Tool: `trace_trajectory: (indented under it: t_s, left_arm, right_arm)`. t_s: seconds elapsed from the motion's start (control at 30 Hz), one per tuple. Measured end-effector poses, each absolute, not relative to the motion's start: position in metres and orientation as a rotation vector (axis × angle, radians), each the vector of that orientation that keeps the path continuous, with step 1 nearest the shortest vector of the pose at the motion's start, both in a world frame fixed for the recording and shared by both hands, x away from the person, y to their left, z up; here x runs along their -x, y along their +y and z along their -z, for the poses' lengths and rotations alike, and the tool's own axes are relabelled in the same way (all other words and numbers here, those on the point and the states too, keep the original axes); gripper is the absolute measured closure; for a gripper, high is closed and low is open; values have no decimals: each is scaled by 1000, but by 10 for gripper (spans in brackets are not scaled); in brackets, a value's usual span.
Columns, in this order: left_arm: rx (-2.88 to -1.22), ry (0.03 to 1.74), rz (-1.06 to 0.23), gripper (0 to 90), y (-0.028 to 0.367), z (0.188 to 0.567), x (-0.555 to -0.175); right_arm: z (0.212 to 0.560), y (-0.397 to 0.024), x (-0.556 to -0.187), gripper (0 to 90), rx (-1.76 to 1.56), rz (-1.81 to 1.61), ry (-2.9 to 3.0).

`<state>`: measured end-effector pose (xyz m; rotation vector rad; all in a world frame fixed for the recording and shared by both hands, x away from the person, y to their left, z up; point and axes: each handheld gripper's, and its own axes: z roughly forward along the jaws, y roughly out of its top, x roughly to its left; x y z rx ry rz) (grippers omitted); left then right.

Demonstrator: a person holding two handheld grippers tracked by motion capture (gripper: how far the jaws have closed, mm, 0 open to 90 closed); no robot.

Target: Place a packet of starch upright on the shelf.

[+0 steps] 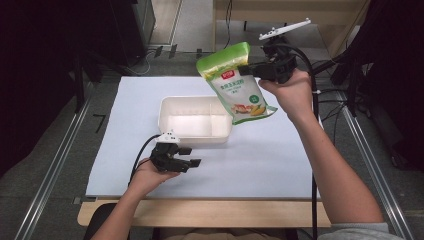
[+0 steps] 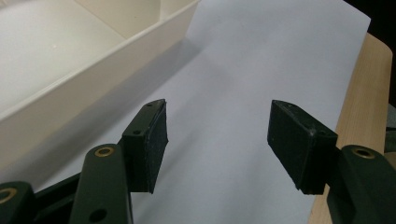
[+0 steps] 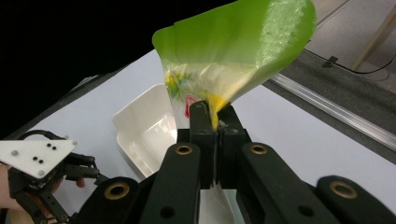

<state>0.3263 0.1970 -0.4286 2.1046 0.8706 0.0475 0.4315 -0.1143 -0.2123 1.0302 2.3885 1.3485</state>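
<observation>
Aloft over the white surface [image 1: 260, 160], a green snack pouch [image 1: 235, 82] hangs from the right tongs [image 1: 248, 69], whose jaws are clamped tight on one edge of the bag near its top, as the right gripper view confirms with the pads pressed together on the film [image 3: 212, 112]. The pouch tilts, its lower corner dipping just above the far right corner of the cream divided tray [image 1: 172, 107], without touching it so far as can be told. The left tongs [image 1: 192, 157] rest low at the tray's near side, jaws spread wide and holding nothing; the left gripper view shows bare paper between the two pads [image 2: 154, 144] and the tray wall [image 2: 93, 79] just beside them.

The step in hand looks to be bringing the pouch over the tray to set it in a compartment. To do it well, the right hand would best carry the bag squarely over the larger compartment before lowering, keeping the pinch firm since a grip on a thin edge lets a floppy bag swing or slip. Lowering bottom-first and letting the pouch lie down flat should stop it catching on the divider or rim. The free left tongs could steady the light tray, which may slide on the paper if nudged.
</observation>
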Motion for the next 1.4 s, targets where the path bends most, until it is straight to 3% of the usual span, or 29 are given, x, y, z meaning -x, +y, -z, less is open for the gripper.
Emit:
trace_trajectory:
  t_s: [1.4]
  left_arm:
    - [-2075, 904, -74, 387, 212, 427, -316]
  right_arm:
    - [226, 1, -468, 897, -950, -1324, 2498]
